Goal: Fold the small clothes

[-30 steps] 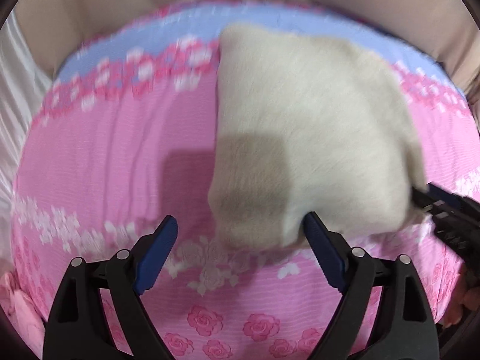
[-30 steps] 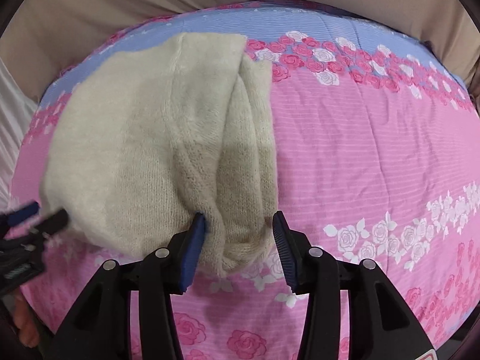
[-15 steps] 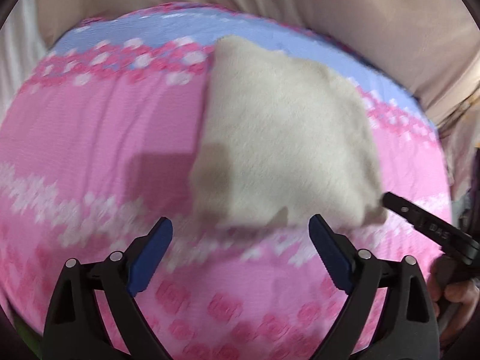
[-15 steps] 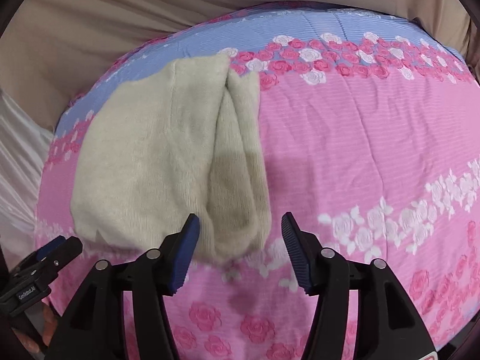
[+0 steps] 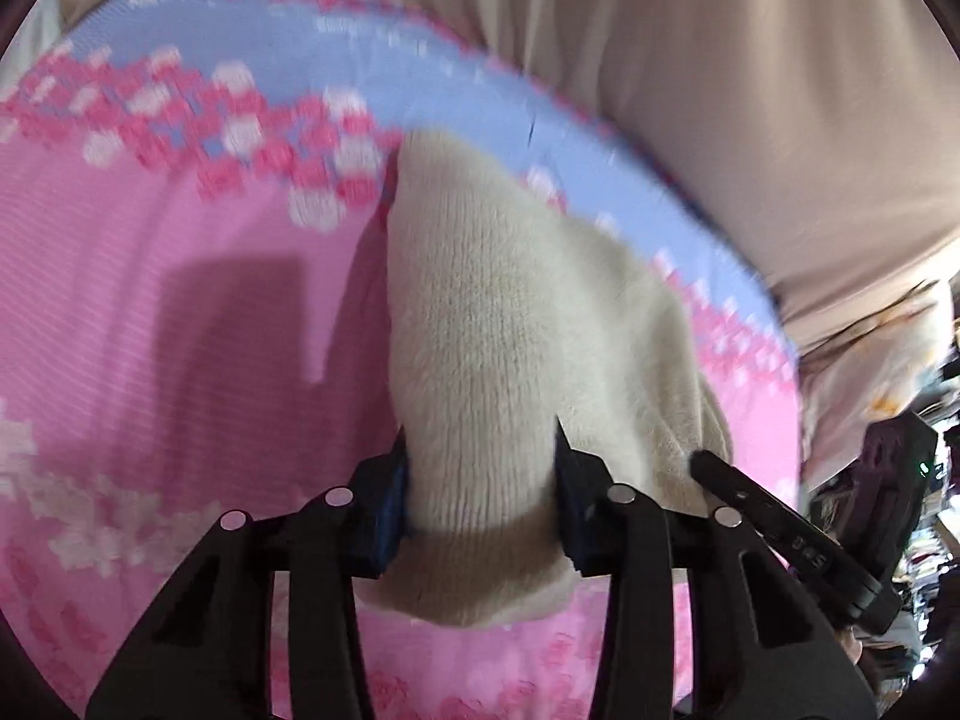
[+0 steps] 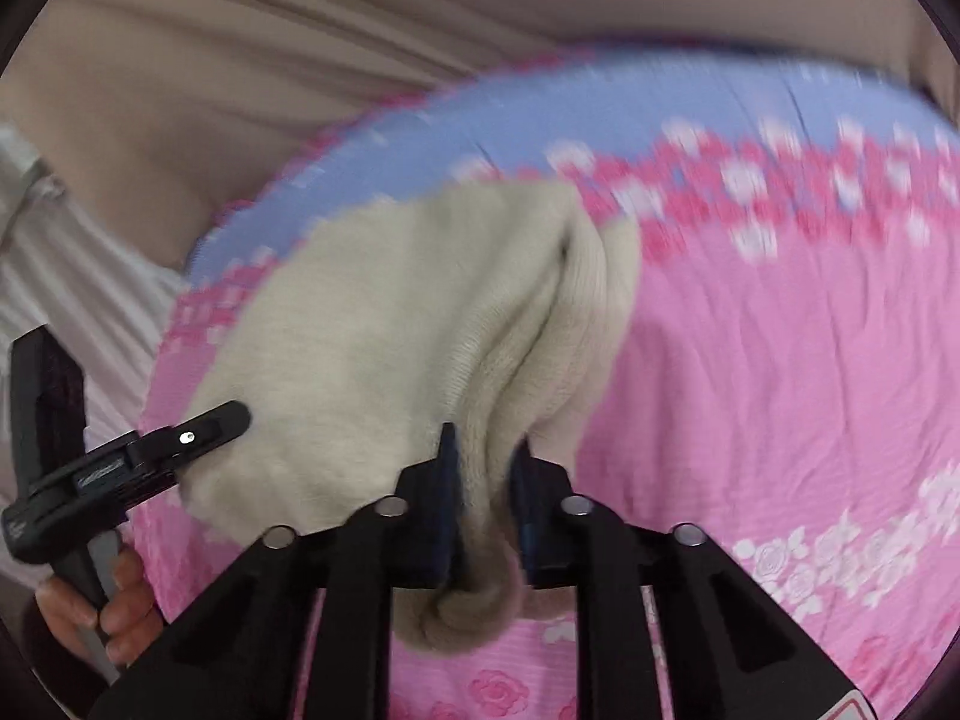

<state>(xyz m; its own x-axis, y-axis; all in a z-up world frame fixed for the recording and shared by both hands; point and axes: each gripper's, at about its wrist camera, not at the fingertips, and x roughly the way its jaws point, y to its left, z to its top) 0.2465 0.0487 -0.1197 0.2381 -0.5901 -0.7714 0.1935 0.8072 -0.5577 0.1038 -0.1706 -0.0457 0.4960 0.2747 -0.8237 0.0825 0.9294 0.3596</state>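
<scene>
A folded cream knit garment (image 5: 498,348) lies on a pink flowered bed sheet (image 5: 180,330). My left gripper (image 5: 480,504) is shut on the garment's near left corner. My right gripper (image 6: 483,504) is shut on the near right corner of the garment (image 6: 384,336), where several folded layers bunch between the pads. The near edge is lifted off the sheet (image 6: 780,372). The right gripper shows at the right of the left wrist view (image 5: 780,534). The left gripper shows at the left of the right wrist view (image 6: 132,462).
The sheet has a blue band with roses (image 5: 372,78) along its far edge. Beige fabric (image 5: 720,72) hangs behind the bed. White cloth (image 6: 48,276) lies off the left side. Clutter (image 5: 924,420) shows at the far right.
Both grippers moved forward from just short of the garment and closed on its near edge. The edge has risen off the sheet and bunched.
</scene>
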